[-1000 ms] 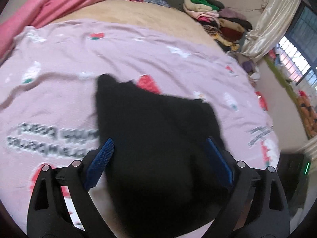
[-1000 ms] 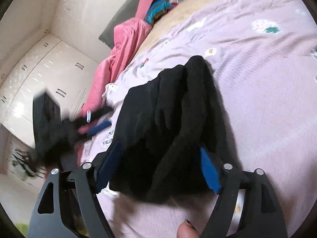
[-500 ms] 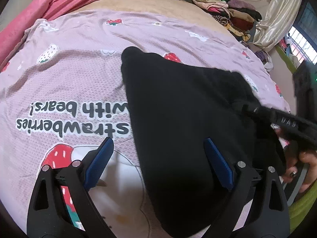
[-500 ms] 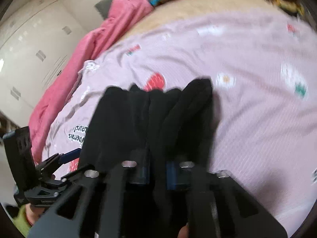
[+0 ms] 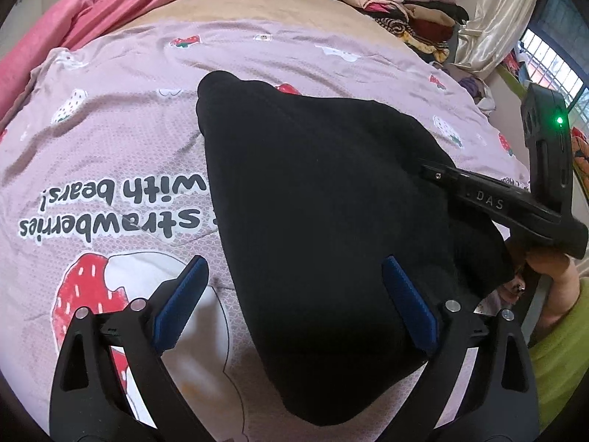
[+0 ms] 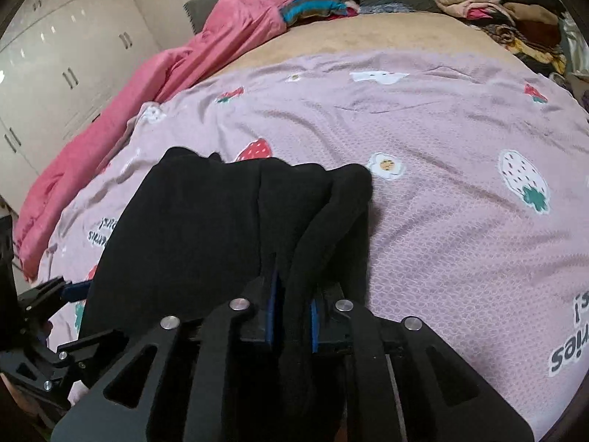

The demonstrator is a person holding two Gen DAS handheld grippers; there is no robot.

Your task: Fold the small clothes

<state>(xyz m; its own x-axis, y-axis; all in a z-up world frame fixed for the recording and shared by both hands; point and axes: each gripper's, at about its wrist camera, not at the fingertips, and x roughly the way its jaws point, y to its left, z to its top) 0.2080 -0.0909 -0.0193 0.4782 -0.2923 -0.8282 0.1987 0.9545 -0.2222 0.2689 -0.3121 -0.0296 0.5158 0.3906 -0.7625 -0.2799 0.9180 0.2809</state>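
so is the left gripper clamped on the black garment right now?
No. The left gripper stands wide open with the black garment lying between its blue pads, neither pad pinching the cloth.

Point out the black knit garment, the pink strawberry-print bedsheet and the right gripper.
black knit garment [image 5: 331,202]: left wrist view, middle of its flat panel.
pink strawberry-print bedsheet [image 6: 460,118]: right wrist view, bare stretch of fabric.
right gripper [image 6: 292,305]: right wrist view, between its fingertips.
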